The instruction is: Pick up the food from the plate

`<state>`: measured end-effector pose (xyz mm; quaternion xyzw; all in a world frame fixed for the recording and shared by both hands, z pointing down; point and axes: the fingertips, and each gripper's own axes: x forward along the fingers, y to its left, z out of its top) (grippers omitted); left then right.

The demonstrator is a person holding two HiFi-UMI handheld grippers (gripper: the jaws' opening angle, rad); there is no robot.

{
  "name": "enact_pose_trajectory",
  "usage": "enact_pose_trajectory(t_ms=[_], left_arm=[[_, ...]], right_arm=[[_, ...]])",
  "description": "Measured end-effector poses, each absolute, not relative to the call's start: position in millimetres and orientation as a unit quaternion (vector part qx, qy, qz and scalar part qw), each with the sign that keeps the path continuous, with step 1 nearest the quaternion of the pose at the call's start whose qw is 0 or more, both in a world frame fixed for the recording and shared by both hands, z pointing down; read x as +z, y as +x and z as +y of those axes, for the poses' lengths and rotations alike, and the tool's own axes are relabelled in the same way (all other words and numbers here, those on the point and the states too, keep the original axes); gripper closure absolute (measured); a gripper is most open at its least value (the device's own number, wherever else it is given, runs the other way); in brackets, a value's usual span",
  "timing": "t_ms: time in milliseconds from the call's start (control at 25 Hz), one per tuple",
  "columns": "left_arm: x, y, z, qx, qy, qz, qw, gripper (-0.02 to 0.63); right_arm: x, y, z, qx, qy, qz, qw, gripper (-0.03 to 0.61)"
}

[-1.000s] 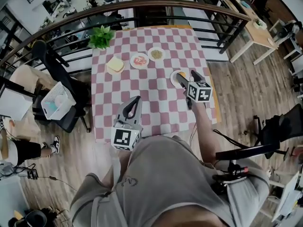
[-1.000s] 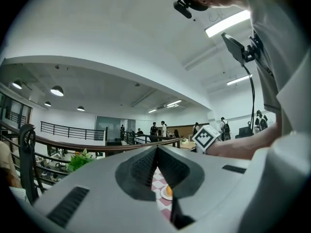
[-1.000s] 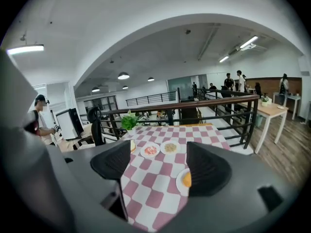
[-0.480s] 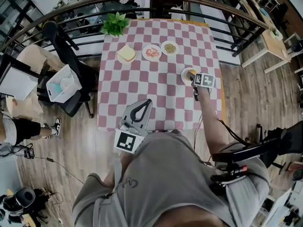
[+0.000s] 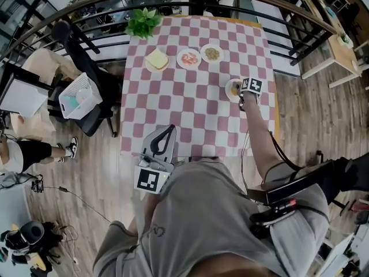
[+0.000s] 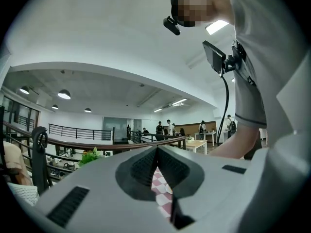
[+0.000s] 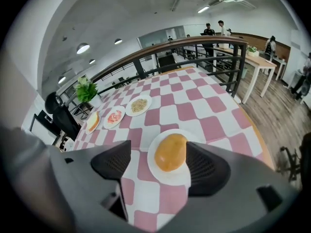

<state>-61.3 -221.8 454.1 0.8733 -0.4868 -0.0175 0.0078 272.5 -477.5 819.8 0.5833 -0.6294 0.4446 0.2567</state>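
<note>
Right gripper view has my right gripper [image 7: 159, 166] spread wide around the bun [image 7: 171, 152], which sits on its white plate [image 7: 167, 178], nearer the right pad and not yet pinched. I judge it light, soft and easily dented, so I'd squeeze its 2 long sides gently. The table [image 7: 214, 125] edge lies close on the right; 3 other plates [image 7: 130, 112] sit well apart. My left gripper [image 6: 156, 165] is closed and empty.

Pink-and-white checks are covering the table [image 5: 190, 111]. A golden-orange bun [image 7: 171, 152] is sitting on a white plate [image 7: 181, 177] near its right edge, a green plant [image 5: 144, 22] is brightening the far left corner, and black-and-white square markers are patterning the grey left gripper [image 5: 166, 133] and right gripper [image 7: 158, 161].
</note>
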Motion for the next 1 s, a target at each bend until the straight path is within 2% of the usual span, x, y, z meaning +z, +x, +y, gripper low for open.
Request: enact_pose_trajectory(t_ms=[280,600,1000], left_arm=[[459,-71,-220,-0.007,0.86,-0.511,0.013,0.603],[460,-74,-223,0.002,0.85,-0.527,0.016,0.603],[473,-82,-234,0.013,0.84,-0.541,0.032,0.603]], right_arm=[[866,289,-487,0.473,0.586,-0.59,0.291,0.216],[904,291,-494,0.523,0.58,-0.553,0.29,0.216],[912,283,-520,0.494,0.556,-0.567,0.353,0.216]])
